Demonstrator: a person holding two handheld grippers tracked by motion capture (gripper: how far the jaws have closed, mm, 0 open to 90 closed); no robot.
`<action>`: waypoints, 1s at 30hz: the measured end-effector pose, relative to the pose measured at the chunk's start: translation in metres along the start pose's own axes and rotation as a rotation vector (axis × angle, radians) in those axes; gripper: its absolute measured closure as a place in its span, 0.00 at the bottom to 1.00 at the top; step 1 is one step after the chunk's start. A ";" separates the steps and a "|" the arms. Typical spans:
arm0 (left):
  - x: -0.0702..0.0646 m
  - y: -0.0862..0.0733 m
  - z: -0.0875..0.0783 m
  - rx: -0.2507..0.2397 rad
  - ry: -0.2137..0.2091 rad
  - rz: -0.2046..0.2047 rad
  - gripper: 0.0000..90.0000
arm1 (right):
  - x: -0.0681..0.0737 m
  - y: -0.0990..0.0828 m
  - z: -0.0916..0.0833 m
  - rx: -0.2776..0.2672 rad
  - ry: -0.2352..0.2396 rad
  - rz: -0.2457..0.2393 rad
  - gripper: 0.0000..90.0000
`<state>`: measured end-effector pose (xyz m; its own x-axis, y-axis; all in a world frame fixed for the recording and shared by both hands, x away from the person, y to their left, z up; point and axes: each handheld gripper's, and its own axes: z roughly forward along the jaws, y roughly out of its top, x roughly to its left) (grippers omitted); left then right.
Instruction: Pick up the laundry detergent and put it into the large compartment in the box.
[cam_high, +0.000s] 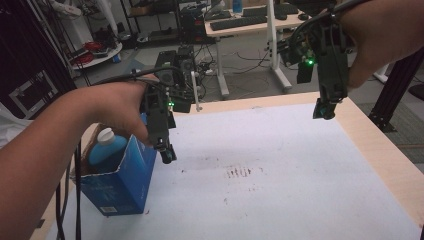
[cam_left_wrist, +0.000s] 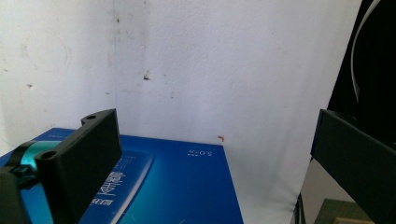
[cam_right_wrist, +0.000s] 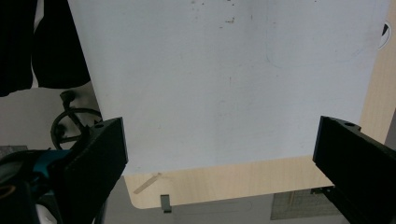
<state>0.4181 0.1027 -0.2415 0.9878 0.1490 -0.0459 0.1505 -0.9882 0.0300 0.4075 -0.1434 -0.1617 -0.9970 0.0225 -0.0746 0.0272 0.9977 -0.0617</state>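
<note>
A blue open-topped carton (cam_high: 122, 182) stands at the table's left front, with a blue bottle with a white cap (cam_high: 106, 145) inside it. My left gripper (cam_high: 167, 155) hangs just above and right of the carton's top corner, jaws wide apart and empty. In the left gripper view the carton's blue printed side (cam_left_wrist: 182, 186) lies below the open gripper (cam_left_wrist: 215, 154). My right gripper (cam_high: 324, 111) is held high over the table's far right edge. Its jaws stand wide apart in the right gripper view (cam_right_wrist: 219, 158), nothing between them.
A white sheet (cam_high: 260, 170) with dark scuff marks covers the wooden table (cam_high: 385, 150). Beyond the far edge are a desk with keyboards (cam_high: 240, 22), cables on the floor and a black frame post (cam_high: 395, 85) at the right.
</note>
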 end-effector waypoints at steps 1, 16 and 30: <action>0.001 0.000 0.000 -0.002 0.001 -0.002 0.02 | 0.000 0.000 0.000 -0.003 0.002 0.007 0.02; 0.000 0.005 0.002 -0.013 0.003 0.007 0.02 | 0.000 0.000 0.000 0.002 0.004 0.006 0.02; -0.001 0.003 0.003 -0.005 0.006 0.002 0.02 | 0.001 0.000 -0.002 -0.006 0.002 0.009 0.02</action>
<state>0.4176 0.0992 -0.2446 0.9883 0.1471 -0.0397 0.1485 -0.9883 0.0351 0.4068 -0.1430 -0.1601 -0.9968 0.0313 -0.0733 0.0354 0.9979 -0.0547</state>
